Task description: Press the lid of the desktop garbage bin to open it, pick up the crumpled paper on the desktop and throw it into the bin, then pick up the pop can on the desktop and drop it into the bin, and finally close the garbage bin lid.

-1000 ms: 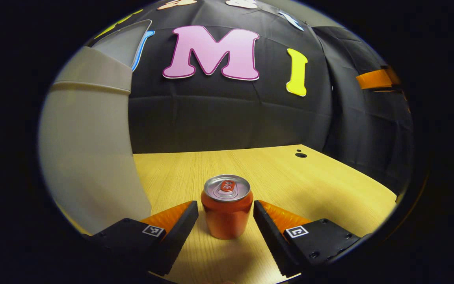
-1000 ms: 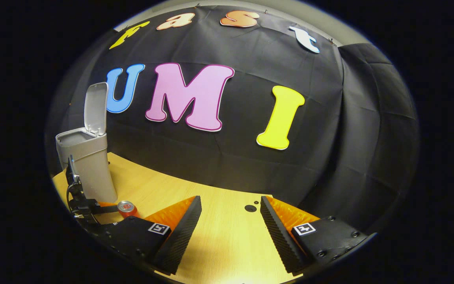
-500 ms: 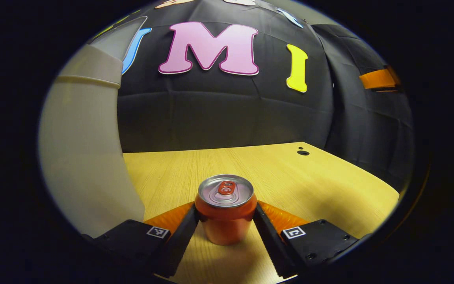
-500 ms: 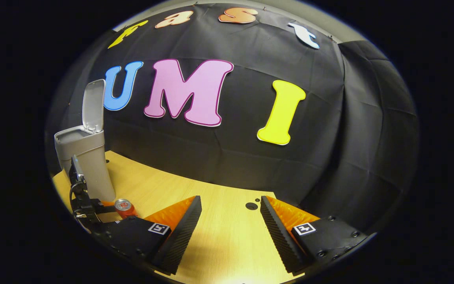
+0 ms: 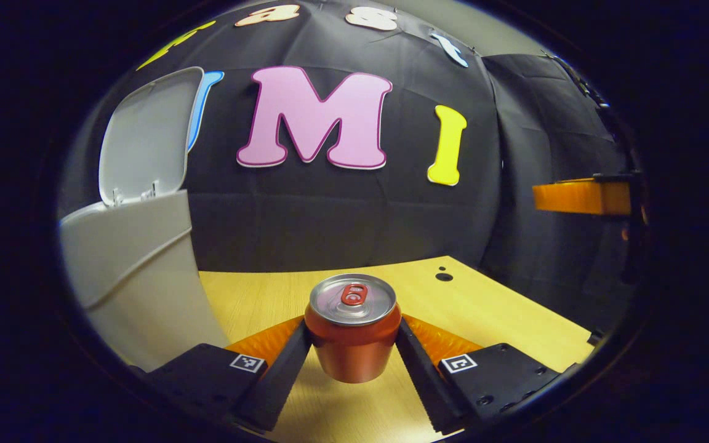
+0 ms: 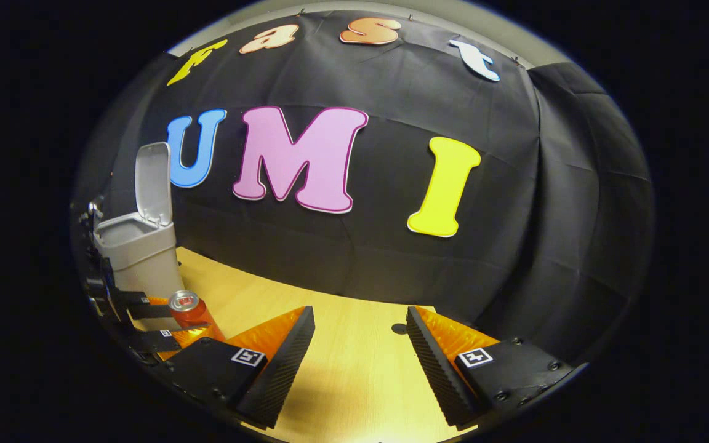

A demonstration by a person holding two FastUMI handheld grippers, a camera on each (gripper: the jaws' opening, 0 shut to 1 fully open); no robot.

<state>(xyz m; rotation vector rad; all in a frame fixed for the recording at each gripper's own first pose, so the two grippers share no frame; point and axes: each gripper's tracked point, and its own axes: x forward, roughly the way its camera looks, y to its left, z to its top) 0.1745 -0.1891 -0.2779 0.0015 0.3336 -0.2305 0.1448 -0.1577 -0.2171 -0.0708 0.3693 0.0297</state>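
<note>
An orange pop can with a silver top is held upright between both fingers of my left gripper, lifted a little above the wooden table. The grey garbage bin stands close at the left, and its lid is raised open. In the right gripper view the same bin stands far left with its lid up, and the can hangs in the left gripper in front of it. My right gripper is open above the table with nothing between its fingers.
A small round hole marks the tabletop at the back right. The black cloth wall closes the back and right side. An orange part of the other gripper shows at the right edge in the left gripper view. Bare wood lies between the two grippers.
My left gripper shut on the can, then rose with it; the bin's open lid has come more into sight. The right gripper stayed open, shifting only slightly.
</note>
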